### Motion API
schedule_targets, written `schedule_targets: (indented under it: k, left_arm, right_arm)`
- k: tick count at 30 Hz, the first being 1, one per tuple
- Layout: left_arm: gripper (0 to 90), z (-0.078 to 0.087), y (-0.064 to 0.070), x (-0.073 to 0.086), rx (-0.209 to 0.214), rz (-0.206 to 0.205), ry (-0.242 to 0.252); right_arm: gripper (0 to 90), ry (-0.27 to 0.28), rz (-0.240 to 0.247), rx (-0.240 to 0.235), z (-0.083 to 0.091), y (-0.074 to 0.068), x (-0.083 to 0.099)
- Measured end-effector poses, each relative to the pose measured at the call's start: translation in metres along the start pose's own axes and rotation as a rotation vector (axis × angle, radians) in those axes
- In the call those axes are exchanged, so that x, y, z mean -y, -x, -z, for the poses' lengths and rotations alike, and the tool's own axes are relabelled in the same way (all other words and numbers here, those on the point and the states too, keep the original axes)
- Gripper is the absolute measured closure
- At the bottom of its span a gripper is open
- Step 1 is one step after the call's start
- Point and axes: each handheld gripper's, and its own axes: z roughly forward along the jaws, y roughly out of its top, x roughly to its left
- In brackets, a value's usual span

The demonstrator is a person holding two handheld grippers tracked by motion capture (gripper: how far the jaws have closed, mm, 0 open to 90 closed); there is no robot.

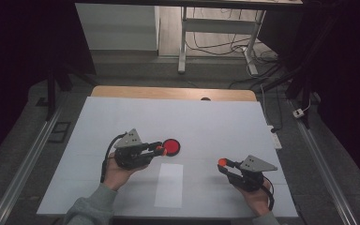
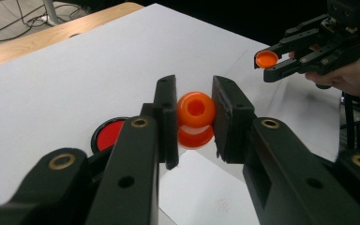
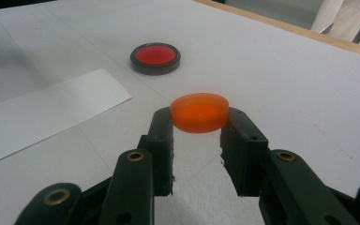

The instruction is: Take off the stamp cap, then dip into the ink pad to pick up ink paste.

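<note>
Over the white bench (image 1: 215, 122), both tools are loaded: the left tool (image 2: 196, 112) is clenched on a small orange bottle (image 2: 196, 108), its open mouth pointing back at that tool's camera, while the right tool (image 3: 199, 123) pinches an orange cap (image 3: 199, 112) flat between its tips. From the high view the left tool (image 1: 158, 149) hovers just beside a red disc in a black rim (image 1: 171, 146), and the right tool (image 1: 222, 164) waits well apart, off past a white paper strip (image 1: 169, 185). Looks like cap meets bottle next, and that's where trouble lurks. The cap is gripped only at its edge, near the very tips, so a slight twist or a bump against the bottle's rim could flip it out and send it rolling across the bench. The bottle is round and smooth too; push the cap on off-centre and it may swivel in the jaws, or squirt free altogether. Alignment is everything now.
</note>
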Motion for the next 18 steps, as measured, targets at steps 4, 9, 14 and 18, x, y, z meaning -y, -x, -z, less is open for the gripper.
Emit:
schedule_targets:
  k: [4, 9, 14, 18]
  left_arm:
    - [72.3, 0.001, -0.001, 0.0, -0.002, 0.005, 0.001]
    - [72.3, -0.004, -0.003, 0.0, 0.006, 0.019, -0.004]
    - [72.3, -0.009, -0.005, 0.0, 0.002, 0.022, -0.011]
    - [72.3, -0.016, -0.008, -0.002, -0.005, 0.02, -0.022]
  right_arm:
    - [64.8, 0.005, 0.006, -0.005, 0.0, 0.0, 0.0]
    - [64.8, 0.005, 0.01, -0.011, 0.0, -0.001, -0.001]
    - [64.8, 0.015, 0.014, -0.011, 0.001, -0.003, -0.002]
    - [64.8, 0.016, 0.006, -0.003, 0.004, -0.001, -0.001]
